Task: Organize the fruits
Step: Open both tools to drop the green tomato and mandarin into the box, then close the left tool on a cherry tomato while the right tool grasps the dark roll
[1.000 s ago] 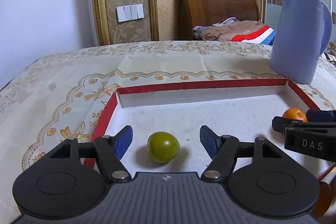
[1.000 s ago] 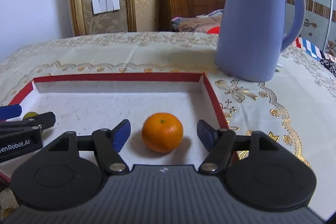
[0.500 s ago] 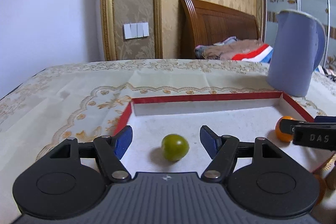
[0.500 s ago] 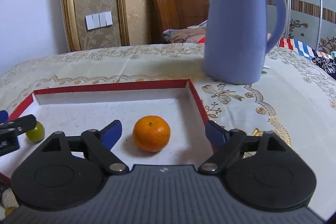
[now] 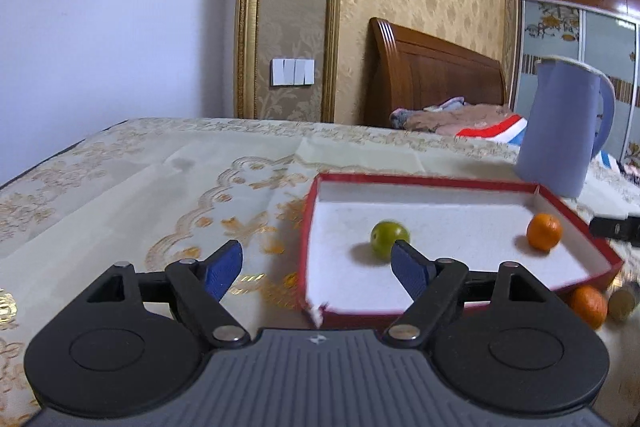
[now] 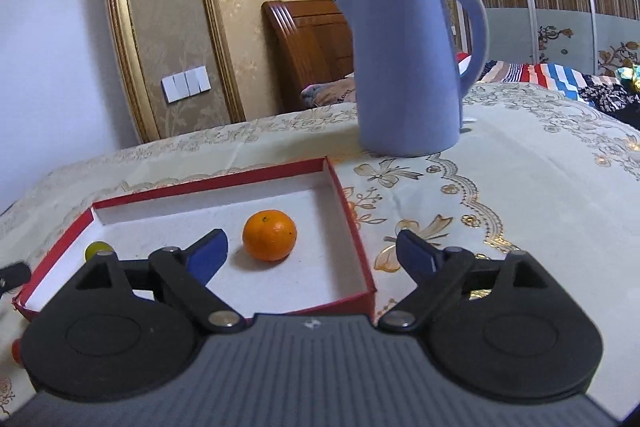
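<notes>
A red-walled tray [image 5: 424,179] with a white floor lies on the tablecloth. In it lie a green fruit [image 5: 389,238] and an orange [image 5: 543,231]. In the right wrist view the tray [image 6: 208,183] holds the orange [image 6: 269,235] and, at its left, the green fruit [image 6: 97,249]. My left gripper [image 5: 316,265] is open and empty, above the tray's near left corner. My right gripper [image 6: 310,254] is open and empty, above the tray's near right corner. Its tip [image 5: 612,227] shows at the right edge of the left wrist view.
A tall lilac kettle [image 6: 408,67] stands behind the tray's right corner; it also shows in the left wrist view [image 5: 562,127]. Another orange [image 5: 588,305] and a pale fruit [image 5: 622,303] lie outside the tray's near right side. A bed stands behind the table.
Both grippers have drawn back and up from the tray, the left one swinging left, the right one swinging right. The green fruit and orange stay lying in the tray.
</notes>
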Demonstrator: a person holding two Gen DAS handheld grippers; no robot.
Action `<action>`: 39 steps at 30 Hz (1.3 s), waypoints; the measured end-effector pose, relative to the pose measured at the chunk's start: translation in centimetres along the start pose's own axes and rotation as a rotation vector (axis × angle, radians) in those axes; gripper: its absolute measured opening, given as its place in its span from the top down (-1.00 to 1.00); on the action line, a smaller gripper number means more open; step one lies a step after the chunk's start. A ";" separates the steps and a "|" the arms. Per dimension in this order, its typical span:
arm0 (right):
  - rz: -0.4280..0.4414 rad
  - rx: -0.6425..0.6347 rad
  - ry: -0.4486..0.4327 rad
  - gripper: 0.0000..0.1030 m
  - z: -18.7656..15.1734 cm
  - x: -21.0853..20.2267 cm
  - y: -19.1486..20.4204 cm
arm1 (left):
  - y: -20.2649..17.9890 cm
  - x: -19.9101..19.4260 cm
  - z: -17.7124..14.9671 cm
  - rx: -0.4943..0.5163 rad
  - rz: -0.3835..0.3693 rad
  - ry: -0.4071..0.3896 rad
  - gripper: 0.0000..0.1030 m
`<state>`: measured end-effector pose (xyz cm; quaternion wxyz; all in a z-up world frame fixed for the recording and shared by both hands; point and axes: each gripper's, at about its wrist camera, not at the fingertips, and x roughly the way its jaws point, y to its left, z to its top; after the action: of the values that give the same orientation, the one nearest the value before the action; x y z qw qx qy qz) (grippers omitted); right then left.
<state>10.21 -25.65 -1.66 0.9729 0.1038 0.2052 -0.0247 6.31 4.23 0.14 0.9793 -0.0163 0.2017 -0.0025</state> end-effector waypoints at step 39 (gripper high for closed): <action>-0.013 0.006 0.012 -0.84 -0.3 0.1 0.1 | 0.8 -1.4 -3.2 0.180 -0.157 0.197 0.20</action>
<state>10.25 -25.49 -1.96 0.9711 0.1053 0.2118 -0.0312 3.73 4.97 -2.25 0.9491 0.0564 0.2938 -0.0986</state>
